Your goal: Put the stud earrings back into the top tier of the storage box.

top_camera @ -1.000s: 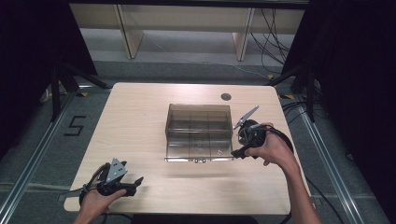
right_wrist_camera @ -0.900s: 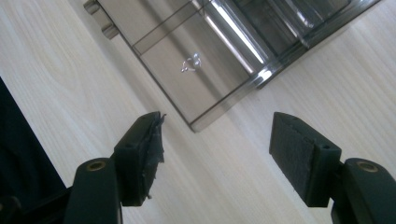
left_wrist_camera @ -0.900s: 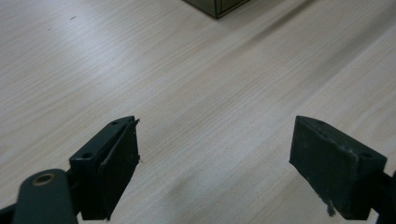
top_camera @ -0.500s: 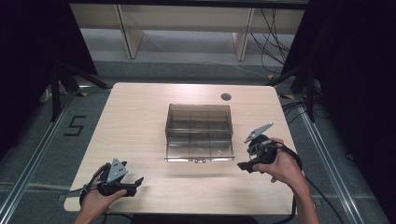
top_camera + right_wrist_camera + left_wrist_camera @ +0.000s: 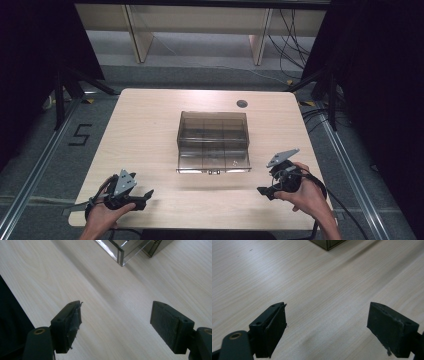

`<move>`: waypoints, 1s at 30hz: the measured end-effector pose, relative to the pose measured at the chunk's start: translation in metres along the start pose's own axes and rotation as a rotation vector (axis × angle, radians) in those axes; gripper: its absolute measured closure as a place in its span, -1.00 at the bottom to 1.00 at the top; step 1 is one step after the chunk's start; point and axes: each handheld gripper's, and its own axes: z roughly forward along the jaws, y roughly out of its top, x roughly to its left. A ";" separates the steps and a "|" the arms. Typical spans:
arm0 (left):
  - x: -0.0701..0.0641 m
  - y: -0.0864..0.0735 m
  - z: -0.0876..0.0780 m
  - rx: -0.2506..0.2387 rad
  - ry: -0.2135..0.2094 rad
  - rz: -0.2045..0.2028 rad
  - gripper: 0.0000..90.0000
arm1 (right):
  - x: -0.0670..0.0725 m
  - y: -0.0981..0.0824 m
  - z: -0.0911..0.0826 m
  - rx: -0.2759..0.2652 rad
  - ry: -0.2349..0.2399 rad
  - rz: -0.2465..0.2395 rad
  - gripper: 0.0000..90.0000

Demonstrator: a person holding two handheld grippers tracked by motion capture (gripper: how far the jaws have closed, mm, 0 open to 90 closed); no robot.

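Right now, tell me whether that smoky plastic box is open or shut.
Shut: the box has its lid lying flat over the compartments, front latch down.

floor: grey | shelving: pale wood legs | sides: dark | cables at right

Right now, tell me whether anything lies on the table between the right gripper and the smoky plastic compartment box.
Nothing visible does. Bare tabletop separates the right gripper from the compartment box; its jaws have just been opening and hold nothing.
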 end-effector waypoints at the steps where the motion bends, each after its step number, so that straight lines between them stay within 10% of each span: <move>1: -0.001 0.000 0.000 -0.009 -0.008 -0.011 -0.66 | 0.001 -0.002 0.001 -0.011 0.000 0.002 -0.43; 30: -0.001 0.000 0.001 -0.004 -0.014 -0.001 -0.67 | 0.007 -0.059 0.040 -0.104 -0.002 0.001 -0.55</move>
